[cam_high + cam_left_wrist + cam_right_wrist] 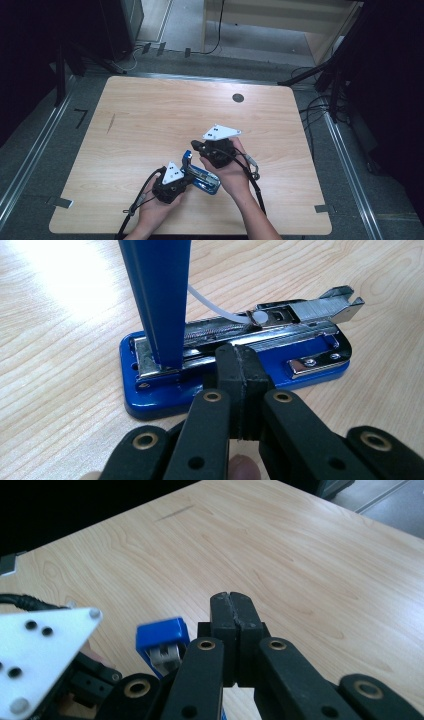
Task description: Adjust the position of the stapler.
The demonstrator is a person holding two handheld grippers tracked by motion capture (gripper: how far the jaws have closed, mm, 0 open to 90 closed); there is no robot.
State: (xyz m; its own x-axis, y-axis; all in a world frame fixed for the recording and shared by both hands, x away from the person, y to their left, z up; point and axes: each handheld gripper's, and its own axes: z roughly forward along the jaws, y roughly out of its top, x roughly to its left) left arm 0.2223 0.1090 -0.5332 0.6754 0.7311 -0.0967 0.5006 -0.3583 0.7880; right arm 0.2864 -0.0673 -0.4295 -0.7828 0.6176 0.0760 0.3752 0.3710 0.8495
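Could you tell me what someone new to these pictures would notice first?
A blue stapler lies near the front edge of the wooden table, its lid swung up and the staple channel bare. The left gripper, shut, rests at its base. The right gripper, also shut and empty, hangs just above the raised lid.

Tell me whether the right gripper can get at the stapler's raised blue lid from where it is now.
Probably yes. The right gripper, shut and empty, sits right beside the upright lid of the stapler with nothing between them; the left gripper rests lower, at the base.
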